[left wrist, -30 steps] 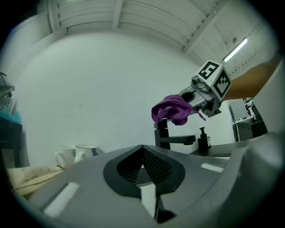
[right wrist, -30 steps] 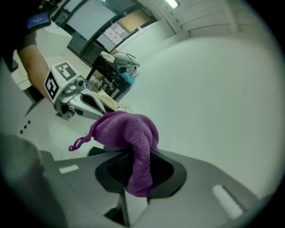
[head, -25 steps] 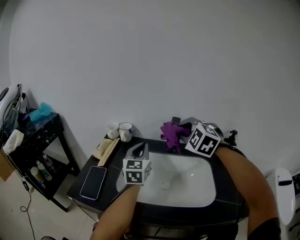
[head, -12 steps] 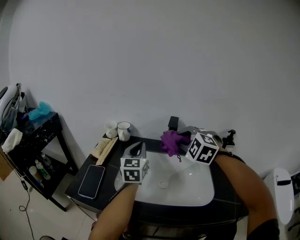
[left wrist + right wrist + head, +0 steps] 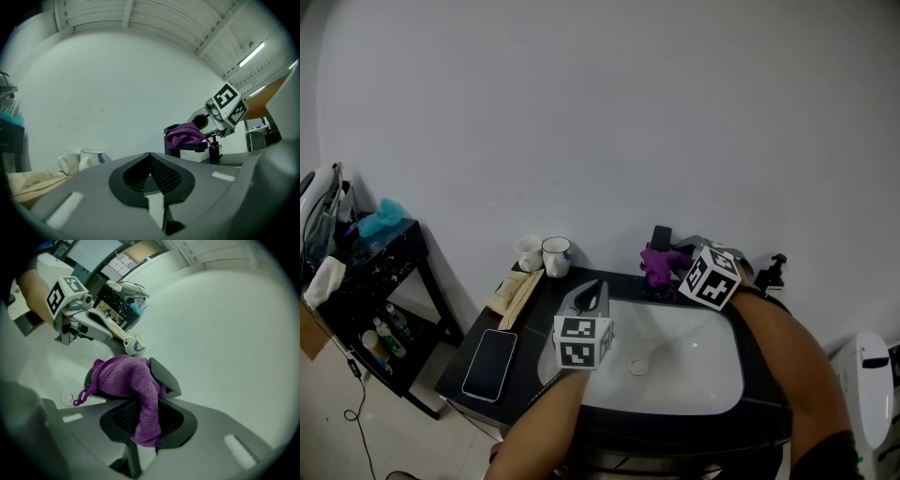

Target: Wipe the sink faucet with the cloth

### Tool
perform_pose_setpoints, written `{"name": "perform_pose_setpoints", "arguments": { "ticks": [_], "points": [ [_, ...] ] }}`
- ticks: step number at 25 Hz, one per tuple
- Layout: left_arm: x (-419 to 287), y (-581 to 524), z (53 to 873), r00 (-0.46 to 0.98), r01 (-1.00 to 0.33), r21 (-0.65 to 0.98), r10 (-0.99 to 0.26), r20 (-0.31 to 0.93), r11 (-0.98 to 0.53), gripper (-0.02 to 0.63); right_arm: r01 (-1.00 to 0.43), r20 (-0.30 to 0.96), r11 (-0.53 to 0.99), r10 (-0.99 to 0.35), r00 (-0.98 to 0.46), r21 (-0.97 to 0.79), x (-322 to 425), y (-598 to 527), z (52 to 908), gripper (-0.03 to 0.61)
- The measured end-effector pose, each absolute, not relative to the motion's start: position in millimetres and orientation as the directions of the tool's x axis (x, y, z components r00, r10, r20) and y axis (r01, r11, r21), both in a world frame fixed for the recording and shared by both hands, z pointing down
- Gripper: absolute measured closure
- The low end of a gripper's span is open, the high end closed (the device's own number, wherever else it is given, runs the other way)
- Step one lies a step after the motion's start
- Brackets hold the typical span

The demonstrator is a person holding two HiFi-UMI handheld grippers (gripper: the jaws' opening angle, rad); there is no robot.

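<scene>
A purple cloth [image 5: 659, 263] is draped over the black faucet [image 5: 662, 239] at the back of the white sink [image 5: 712, 375]. My right gripper [image 5: 672, 266] is shut on the cloth [image 5: 129, 380] and presses it against the faucet's black body [image 5: 163, 373]. A loop of the cloth hangs down on the basin side. The same cloth [image 5: 185, 136] lies on the spout in the left gripper view. My left gripper [image 5: 589, 298] hovers over the sink's left rim, jaws closed together [image 5: 150, 158] with nothing between them.
Two white cups [image 5: 544, 254] stand at the counter's back left by a flat packet [image 5: 515, 291]. A phone [image 5: 490, 364] lies on the dark counter's left. A soap pump [image 5: 776, 267] stands at the back right. A cluttered black side table [image 5: 370, 272] is further left.
My right gripper slid the cloth out along the spout, then back toward the faucet's body. The left gripper stayed over the sink's left rim.
</scene>
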State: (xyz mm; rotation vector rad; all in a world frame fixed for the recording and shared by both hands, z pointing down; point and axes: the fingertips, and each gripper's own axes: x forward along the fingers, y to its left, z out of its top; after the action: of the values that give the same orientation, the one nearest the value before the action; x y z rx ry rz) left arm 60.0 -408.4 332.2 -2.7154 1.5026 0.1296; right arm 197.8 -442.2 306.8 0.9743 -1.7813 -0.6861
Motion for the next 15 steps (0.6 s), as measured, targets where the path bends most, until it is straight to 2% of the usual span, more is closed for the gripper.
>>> {"name": "perform_pose_setpoints", "arguments": {
  "ticks": [4,10,15],
  "points": [
    [63,-405,332,0.538,-0.842,-0.007,-0.837,-0.095,-0.54,0.596,-0.336,0.479,0.521,-0.854,-0.205,0.785,200,-449,309,0.491],
    [58,-406,332,0.526,-0.848,0.011,-0.845,-0.092,-0.529,0.596,-0.294,0.493,0.532,-0.847,-0.201,0.794,192,-433,312,0.492],
    [53,-407,332,0.513,-0.856,0.022,-0.854,-0.089,-0.517,0.595,-0.285,0.451,0.506,-0.86,-0.24,0.814,184,-406,312,0.492]
  ]
}}
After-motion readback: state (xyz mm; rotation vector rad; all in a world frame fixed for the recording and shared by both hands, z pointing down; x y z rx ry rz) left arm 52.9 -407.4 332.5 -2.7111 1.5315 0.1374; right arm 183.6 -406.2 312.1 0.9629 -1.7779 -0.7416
